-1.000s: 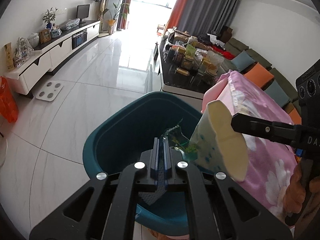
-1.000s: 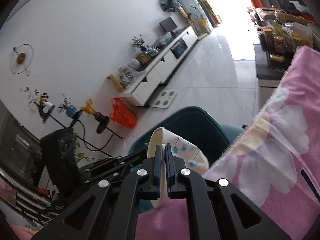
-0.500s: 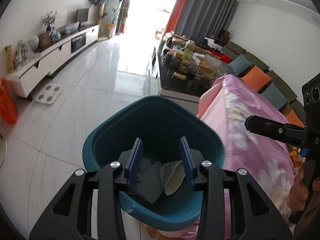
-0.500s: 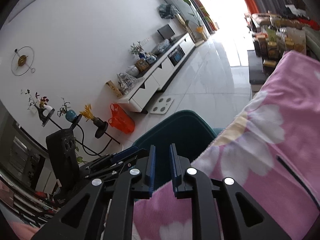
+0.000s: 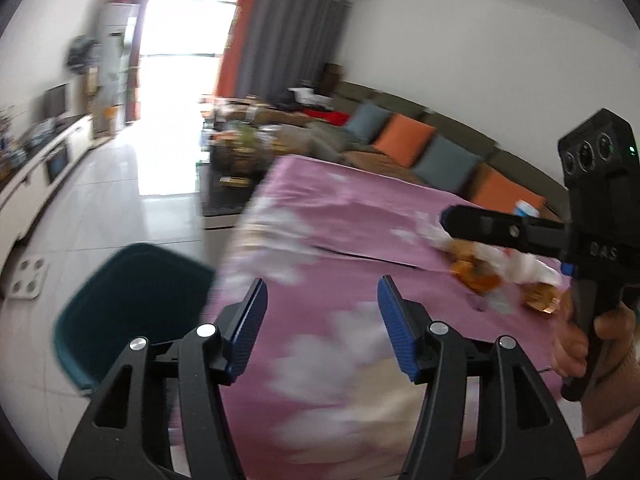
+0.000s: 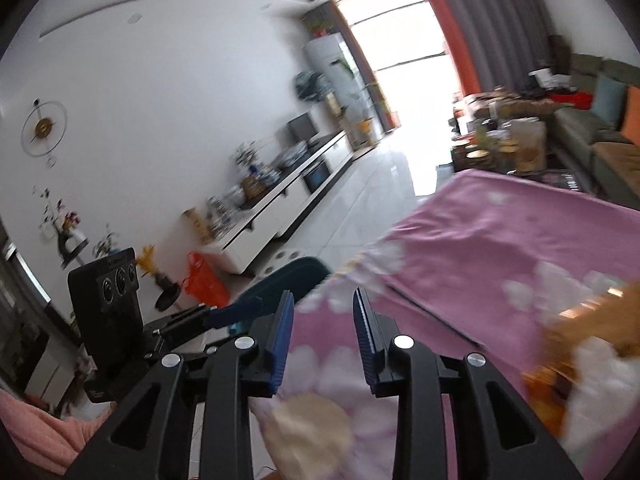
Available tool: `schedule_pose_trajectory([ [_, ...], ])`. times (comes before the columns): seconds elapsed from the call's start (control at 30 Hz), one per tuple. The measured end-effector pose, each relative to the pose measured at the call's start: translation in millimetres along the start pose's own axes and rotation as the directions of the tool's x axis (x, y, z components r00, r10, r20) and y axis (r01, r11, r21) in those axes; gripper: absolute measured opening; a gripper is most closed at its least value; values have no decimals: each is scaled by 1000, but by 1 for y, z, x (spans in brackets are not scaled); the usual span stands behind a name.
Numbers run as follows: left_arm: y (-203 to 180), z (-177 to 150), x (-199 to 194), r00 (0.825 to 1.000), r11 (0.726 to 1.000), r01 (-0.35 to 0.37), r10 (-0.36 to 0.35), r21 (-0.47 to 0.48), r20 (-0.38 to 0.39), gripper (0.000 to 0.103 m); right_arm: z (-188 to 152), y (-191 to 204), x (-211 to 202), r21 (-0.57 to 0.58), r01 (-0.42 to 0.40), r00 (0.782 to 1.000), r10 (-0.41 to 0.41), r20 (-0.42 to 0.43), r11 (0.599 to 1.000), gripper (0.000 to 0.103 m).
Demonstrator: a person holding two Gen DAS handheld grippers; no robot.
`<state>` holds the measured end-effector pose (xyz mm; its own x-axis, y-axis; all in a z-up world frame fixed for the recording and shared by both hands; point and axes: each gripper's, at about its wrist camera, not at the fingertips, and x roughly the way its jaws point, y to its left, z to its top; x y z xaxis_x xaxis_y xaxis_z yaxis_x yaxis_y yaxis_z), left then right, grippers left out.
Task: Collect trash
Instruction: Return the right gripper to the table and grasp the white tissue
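We see left gripper [image 5: 322,312] and right gripper [image 6: 323,326] both opening, empty, over pink cloth [image 5: 340,216]; teal bin [image 5: 132,304] lower left.

Soft cloth, hard plastic, glossy tile around you

You have a matt pink floral cloth [image 5: 344,208] over the table, a smooth teal plastic bin [image 5: 120,304], crinkled shiny wrappers [image 5: 480,268], ribbed blue pads [image 5: 394,330] on matt black plastic fingers with bright metal screws, and a glossy tiled floor [image 5: 120,200].

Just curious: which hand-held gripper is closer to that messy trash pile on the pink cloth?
Right: it reaches over the trash pile. Left hangs farther back, near the bin.
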<state>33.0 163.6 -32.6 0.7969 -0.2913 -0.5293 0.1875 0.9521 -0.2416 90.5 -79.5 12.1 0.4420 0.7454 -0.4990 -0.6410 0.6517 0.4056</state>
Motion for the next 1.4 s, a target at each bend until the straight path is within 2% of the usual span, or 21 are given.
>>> schedule_pose_trajectory([
  [0.2, -61, 1, 32, 988, 987, 148, -144, 68, -61, 57, -20, -32, -56, 46, 131, 989, -133, 57, 990, 34],
  [0.33, -97, 0, 54, 970, 968, 228, -217, 103, -106, 57, -34, -55, -87, 97, 200, 974, -209, 84, 975, 38],
  [0.5, -131, 3, 83, 944, 947, 304, -285, 104, -165, 57, -49, -81, -117, 172, 269, 952, -289, 103, 948, 38],
  [0.7, -151, 10, 110, 919, 932, 353, -329, 82, -217, 57, -68, -115, -159, 254, 361, 909, -400, 120, 897, 38],
  [0.83, -160, 13, 126, 911, 931, 358, -331, 75, -247, 57, -77, -136, -183, 320, 407, 876, -465, 127, 855, 40],
  [0.93, -166, 14, 139, 912, 936, 342, -310, 83, -268, 57, -85, -151, -193, 369, 428, 859, -498, 118, 825, 44],
  [1.03, -168, 13, 147, 907, 938, 341, -310, 67, -287, 57, -94, -168, -197, 418, 427, 857, -506, 95, 802, 46],
  [1.17, -169, 11, 159, 899, 940, 337, -305, 52, -314, 55, -105, -184, -193, 467, 388, 878, -473, 75, 794, 46],
  [1.3, -171, 8, 167, 889, 938, 342, -306, 50, -341, 37, -109, -191, -187, 490, 347, 897, -436, 76, 799, 45],
  [1.37, -172, 7, 169, 885, 937, 347, -309, 50, -349, 29, -108, -191, -186, 491, 337, 901, -427, 80, 803, 40],
  [1.4, -173, 6, 170, 883, 936, 350, -311, 49, -352, 24, -108, -191, -185, 492, 331, 903, -421, 81, 805, 34],
])
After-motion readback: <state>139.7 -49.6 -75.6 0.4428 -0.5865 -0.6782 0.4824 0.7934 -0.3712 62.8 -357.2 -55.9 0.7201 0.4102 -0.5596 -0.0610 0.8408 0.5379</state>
